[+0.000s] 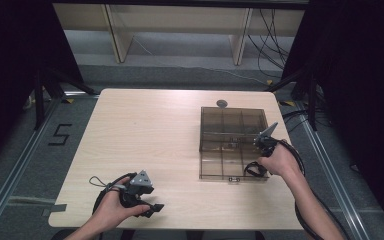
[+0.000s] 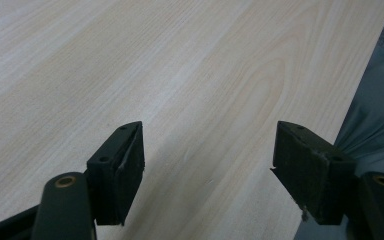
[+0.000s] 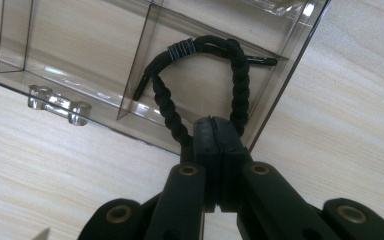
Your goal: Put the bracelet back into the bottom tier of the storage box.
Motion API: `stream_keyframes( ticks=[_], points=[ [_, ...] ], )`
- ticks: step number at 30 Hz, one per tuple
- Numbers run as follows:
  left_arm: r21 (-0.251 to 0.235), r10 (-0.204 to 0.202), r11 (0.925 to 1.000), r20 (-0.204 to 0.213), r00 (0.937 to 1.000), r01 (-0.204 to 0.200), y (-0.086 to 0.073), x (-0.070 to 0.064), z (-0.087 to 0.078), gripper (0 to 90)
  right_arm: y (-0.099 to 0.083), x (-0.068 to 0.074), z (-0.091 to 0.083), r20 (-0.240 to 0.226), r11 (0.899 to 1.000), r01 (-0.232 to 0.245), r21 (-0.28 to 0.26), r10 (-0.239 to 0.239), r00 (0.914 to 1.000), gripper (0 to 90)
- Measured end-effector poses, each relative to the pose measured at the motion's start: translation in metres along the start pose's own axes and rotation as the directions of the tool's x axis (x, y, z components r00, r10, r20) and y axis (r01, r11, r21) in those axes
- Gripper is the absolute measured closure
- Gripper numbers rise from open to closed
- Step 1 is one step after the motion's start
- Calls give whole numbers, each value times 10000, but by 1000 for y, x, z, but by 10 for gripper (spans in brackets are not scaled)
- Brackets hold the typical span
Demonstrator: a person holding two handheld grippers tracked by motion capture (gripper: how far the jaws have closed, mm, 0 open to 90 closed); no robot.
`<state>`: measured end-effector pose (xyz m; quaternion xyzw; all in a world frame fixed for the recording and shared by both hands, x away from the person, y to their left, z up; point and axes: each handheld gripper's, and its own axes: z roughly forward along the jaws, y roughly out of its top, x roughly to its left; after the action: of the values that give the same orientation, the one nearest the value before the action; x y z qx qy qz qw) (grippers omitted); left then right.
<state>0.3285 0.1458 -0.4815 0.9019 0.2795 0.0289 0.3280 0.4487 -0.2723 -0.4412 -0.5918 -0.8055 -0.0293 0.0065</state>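
R tongs (image 3: 215,150): pressed together on the black braided cord loop (image 3: 200,75); pinch sits at the loop's near end, so the rest hangs fwd off the tips.
Cord loop: twisted rope w/ a wrapped band near the top and two short loose ends; lies over the near-right corner compartment of the clear divided box (image 3: 290,70). Prob being lowered in or lifted out, can't tell which. Can't tell if it touches the box floor.
R hand (image 1: 280,161): at the box's near-right corner, angled inward so the tongs reach over the wall.
Box: smoky transparent organiser, grid of compartments, small clasp (image 3: 60,105) on its front edge; on the right half of the counter (image 1: 145,130). Some small bits in the middle cells, too small to name.
L tongs (image 2: 207,160): spread wide, nothing between, just over bare wood near the counter's front edge.
L hand (image 1: 115,205): parked near-left, well apart from the box; looks idle, kept out of the way.
Far edge: small dark round thing (image 1: 222,103) beyond the box, unclear what.
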Motion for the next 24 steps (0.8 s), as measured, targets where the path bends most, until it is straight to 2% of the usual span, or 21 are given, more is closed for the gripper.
stream_keyframes(
  ticks=[2, 6, 8, 10, 11, 12, 14, 15, 17, 18, 19, 21, 22, 24],
  points=[
    [41, 52, 10000, 4, 10000, -52, 0, 0, 0, 288, 1, -2, 1, -77, 9998, 24, 183, -22, 10000, 900],
    [36, 27, 10000, 11, 10000, -27, 0, 0, 0, 288, 2, -2, 4, -106, 9999, -62, 94, 63, 9999, 900],
    [48, 48, 10000, 14, 10000, -48, 0, 0, 0, 288, 3, -4, 3, -186, 9996, 57, 274, -52, 9998, 900],
    [53, 45, 10000, 14, 10000, -46, 0, 0, 0, 288, 3, -4, 3, -152, 9996, -29, 287, 33, 9999, 900],
    [61, 56, 10000, 17, 10000, -56, 0, 0, 0, 288, 2, -3, 4, -301, 9998, -153, 153, 157, 9994, 900],
    [64, 62, 10000, 17, 10000, -62, 0, 0, 0, 288, 2, -3, 3, -177, 9995, -137, 280, 142, 9997, 900],
    [68, 26, 10000, 4, 10000, -26, 0, 0, 0, 288, 1, -5, 4, -67, 9998, 175, 66, -175, 9998, 900],
    [75, 21, 10000, 8, 10000, -21, 0, 0, 0, 288, 2, -4, 4, -17, 10000, -37, 17, 37, 10000, 900],
    [60, 46, 10000, 17, 10000, -46, 0, 0, 0, 288, 2, -5, 3, -143, 9998, -16, 221, 19, 9999, 900],
    [258, 278, 9993, 0, 9996, -278, 0, 2, -1, 288, 2, -5, 4, -136, 9999, -81, 64, 82, 9999, 900],
    [237, 257, 9994, -4, 9997, -257, 0, 2, -1, 288, 2, -6, 5, -93, 10000, 77, 26, -77, 9999, 900],
    [242, 263, 9994, 0, 9997, -263, 0, 2, -1, 288, 2, -6, 6, -101, 9999, -8, 133, 9, 9999, 900],
    [90, 79, 9999, 20, 10000, -80, 0, 1, 0, 288, 2, -6, 5, -147, 9996, 36, 287, -31, 9999, 900],
    [177, 181, 9997, 14, 9998, -182, 0, 1, -1, 288, 2, -6, 6, -92, 9997, -21, 247, 23, 10000, 900]
  ],
)
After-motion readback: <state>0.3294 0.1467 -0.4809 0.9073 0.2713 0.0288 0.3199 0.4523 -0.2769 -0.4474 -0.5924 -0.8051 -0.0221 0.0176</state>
